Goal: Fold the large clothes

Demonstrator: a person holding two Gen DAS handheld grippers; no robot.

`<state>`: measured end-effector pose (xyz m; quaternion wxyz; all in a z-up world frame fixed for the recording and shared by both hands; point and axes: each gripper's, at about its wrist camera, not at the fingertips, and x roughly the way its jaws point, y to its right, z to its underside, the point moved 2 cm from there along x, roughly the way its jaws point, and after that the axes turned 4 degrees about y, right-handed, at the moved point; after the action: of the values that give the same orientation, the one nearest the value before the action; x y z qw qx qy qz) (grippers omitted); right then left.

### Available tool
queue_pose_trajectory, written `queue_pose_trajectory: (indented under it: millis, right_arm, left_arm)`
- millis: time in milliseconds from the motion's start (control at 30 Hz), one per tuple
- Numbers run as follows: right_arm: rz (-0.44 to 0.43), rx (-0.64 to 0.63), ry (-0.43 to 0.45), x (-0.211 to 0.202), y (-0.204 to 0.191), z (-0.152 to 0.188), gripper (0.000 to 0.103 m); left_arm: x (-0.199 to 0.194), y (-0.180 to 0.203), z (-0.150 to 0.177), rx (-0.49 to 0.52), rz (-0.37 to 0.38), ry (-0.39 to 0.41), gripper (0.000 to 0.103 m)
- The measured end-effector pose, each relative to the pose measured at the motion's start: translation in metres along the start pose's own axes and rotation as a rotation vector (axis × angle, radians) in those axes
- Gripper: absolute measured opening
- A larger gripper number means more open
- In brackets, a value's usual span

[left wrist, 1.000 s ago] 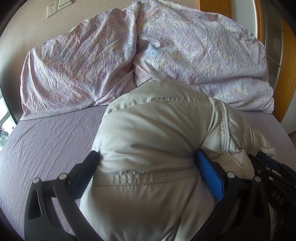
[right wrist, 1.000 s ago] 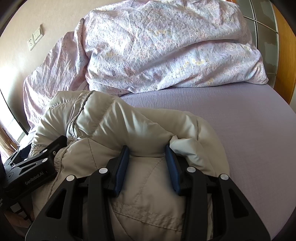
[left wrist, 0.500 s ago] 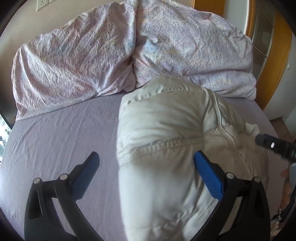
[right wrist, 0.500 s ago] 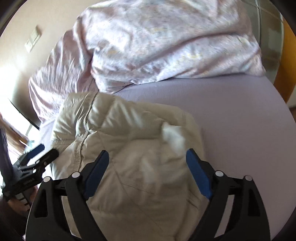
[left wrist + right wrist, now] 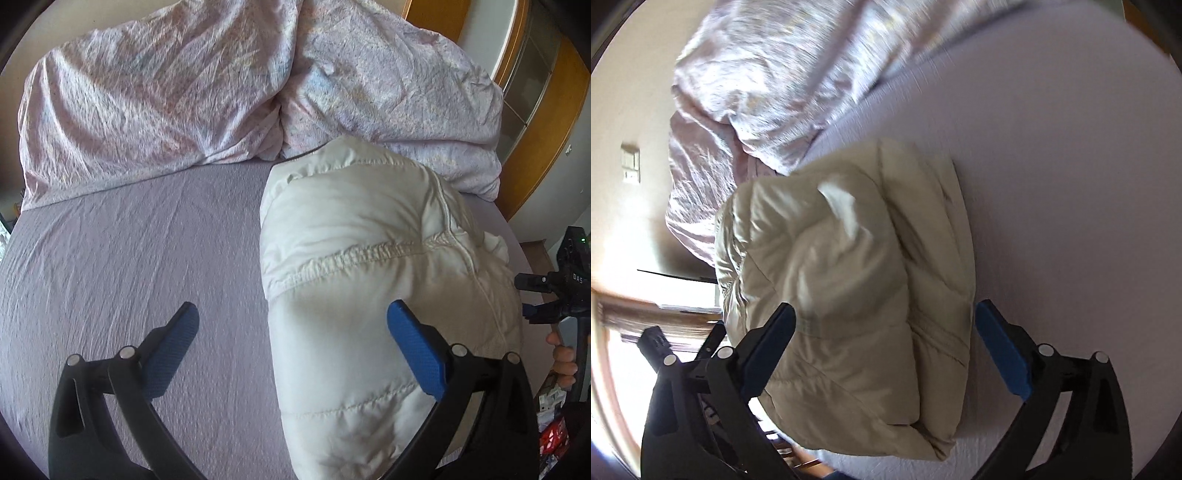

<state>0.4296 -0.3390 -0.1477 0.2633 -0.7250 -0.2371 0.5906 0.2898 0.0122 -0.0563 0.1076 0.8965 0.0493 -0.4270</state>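
A cream padded jacket [image 5: 373, 280] lies folded into a thick bundle on the lilac bed sheet [image 5: 122, 266]. It also shows in the right wrist view [image 5: 849, 288]. My left gripper [image 5: 291, 325] is open and empty, pulled back from the bundle, its right finger over the jacket's near left edge. My right gripper [image 5: 884, 321] is open and empty, its jaws spread wide on either side of the bundle's near end. The right gripper also shows at the right edge of the left wrist view [image 5: 554, 295], held in a hand.
Two pink patterned pillows [image 5: 155, 103] [image 5: 391, 88] lie at the head of the bed behind the jacket. A wooden wardrobe [image 5: 539, 110] stands to the right. A wall and a window [image 5: 624, 350] are at the left of the right wrist view.
Both grippers let go of the jacket and opened wide. Both drew back from the bundle, which now rests on the bed. The right wrist view has rolled and is blurred.
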Motion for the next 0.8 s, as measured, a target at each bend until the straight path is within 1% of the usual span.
queue_pose_trajectory:
  millis: [133, 333, 567, 700, 800]
  right_arm:
    - [-0.048, 0.064, -0.045, 0.009, 0.01, 0.003, 0.102]
    - [-0.097, 0.107, -0.106, 0.024, 0.014, 0.004, 0.102]
    - [-0.149, 0.131, -0.127, 0.035, 0.014, 0.002, 0.102]
    - [-0.175, 0.139, -0.145, 0.036, 0.013, 0.004, 0.102]
    - [-0.192, 0.131, -0.142, 0.04, 0.007, 0.007, 0.102]
  left_arm:
    - [0.0, -0.002, 0.003, -0.002, 0.016, -0.014, 0.101]
    - [0.0, -0.004, 0.003, 0.008, 0.028, -0.029, 0.101]
    - [0.001, -0.009, 0.001, 0.0, 0.051, -0.038, 0.101]
    - [0.004, -0.012, 0.0, -0.013, 0.078, -0.046, 0.101]
    - [0.009, -0.017, -0.002, -0.038, 0.113, -0.062, 0.101]
